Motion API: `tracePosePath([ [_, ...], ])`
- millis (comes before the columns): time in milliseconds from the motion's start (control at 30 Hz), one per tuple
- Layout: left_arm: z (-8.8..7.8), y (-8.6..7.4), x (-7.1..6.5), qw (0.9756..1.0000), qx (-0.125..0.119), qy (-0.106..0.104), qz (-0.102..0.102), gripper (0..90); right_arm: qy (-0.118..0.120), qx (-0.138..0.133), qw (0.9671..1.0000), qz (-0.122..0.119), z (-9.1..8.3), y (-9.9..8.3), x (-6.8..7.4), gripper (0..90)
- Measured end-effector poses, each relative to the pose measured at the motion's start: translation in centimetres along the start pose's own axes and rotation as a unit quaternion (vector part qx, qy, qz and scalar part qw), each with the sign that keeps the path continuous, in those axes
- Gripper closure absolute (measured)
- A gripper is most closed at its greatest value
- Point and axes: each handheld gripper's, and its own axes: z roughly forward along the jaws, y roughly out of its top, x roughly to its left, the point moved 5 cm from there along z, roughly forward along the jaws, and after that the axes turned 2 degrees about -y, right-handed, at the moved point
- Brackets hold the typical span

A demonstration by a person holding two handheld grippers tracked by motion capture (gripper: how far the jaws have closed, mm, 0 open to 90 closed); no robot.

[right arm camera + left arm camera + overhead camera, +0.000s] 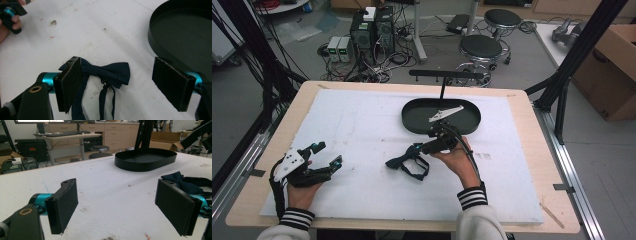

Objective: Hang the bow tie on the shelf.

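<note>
A dark navy bow tie (404, 162) with a loose strap lies on the white mat, in front of the black oval tray (412, 117). My right gripper (418, 150) hangs low over it. In the right gripper view the bow tie (110, 71) lies between the spread jaws of that gripper (120, 83); the left pad overlaps one wing and the right pad stands well apart from the cloth. My left gripper (328, 153) rests at the front left of the mat, jaws wide, and in its own view (117, 205) bare mat lies between them. The bow tie (182, 182) shows behind its right jaw.
The tray's rim (152, 37) lies close to the right gripper's right jaw. A black T-shaped stand (444, 75) rises behind the tray. The white mat (362, 125) covers most of the wooden table. Stools (482, 47), computers and cables stand on the floor beyond; a cardboard box (612, 65) is at far right.
</note>
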Motion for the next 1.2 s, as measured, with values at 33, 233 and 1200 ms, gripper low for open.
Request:
tracePosePath([
  [33, 0.0, 0.0, 0.0, 1.0, 0.0, 0.0, 0.001, 18.7, -0.004, 0.003, 1.0, 0.0, 0.2, 0.0, 0.0, 24.3],
  [233, 0.0, 0.0, 0.0, 1.0, 0.0, -0.001, 0.001, 18.7, -0.007, 0.03, 0.9995, 0.01, 1.5, -0.3, -0.1, 28.2],
  [1200, 0.0, 0.0, 0.0, 1.0, -0.001, -0.001, 0.002, 18.7, 0.014, 0.128, 0.9852, 0.113, 5.4, -1.8, -1.1, 46.4],
])
